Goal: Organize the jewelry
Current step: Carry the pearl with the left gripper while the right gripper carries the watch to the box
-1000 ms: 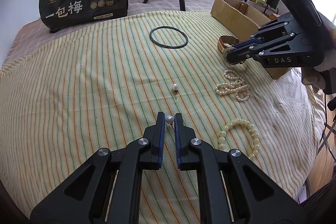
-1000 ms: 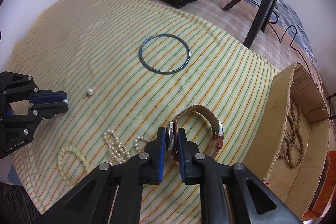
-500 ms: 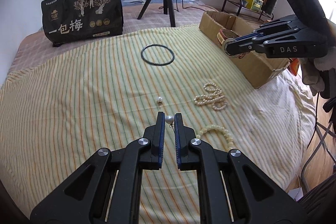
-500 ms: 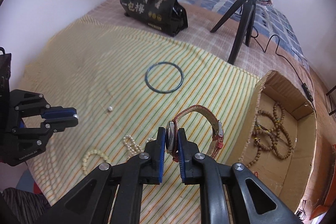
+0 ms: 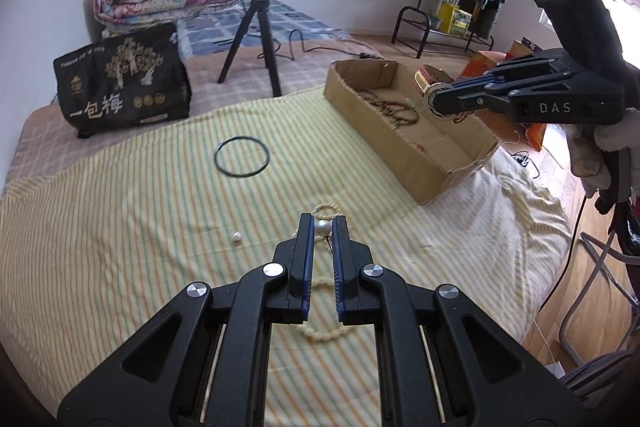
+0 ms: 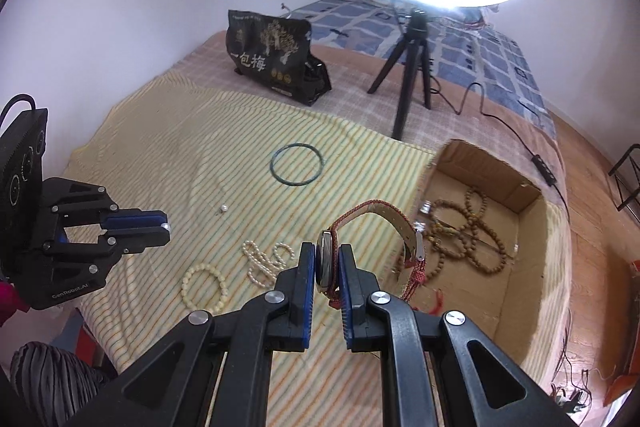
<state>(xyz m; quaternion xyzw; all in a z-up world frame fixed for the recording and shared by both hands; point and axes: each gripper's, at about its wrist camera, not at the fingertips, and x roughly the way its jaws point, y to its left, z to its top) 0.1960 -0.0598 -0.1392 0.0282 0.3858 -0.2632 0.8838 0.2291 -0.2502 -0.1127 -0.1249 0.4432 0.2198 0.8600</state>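
The left gripper (image 5: pixel 322 227) has its blue-padded jaws drawn narrow on a small white pearl earring (image 5: pixel 322 226), pinched at the very tips and held clear above the yellow striped cloth (image 5: pixel 120 227) that covers the bed. The right gripper (image 6: pixel 323 259) is likewise closed tight, clamping the round metal case of a wristwatch with a red woven strap (image 6: pixel 376 215); the strap loops out beyond the fingertips, and the watch hangs in the air over the near rim of the open brown cardboard box (image 6: pixel 496 311) at the cloth's right edge. Brown wooden bead strands (image 6: pixel 472 227) lie coiled on the box floor.

On the cloth, a second loose pearl earring (image 5: pixel 237 237) lies near the middle, a thin dark green bangle (image 5: pixel 241 157) lies toward the far edge, and a cream bead bracelet (image 6: pixel 204 285) and a tangled white pearl strand (image 6: pixel 266 261) lie near the front edge, just beside each other. A black printed bag (image 5: pixel 120 87) stands beyond the cloth's far left corner.
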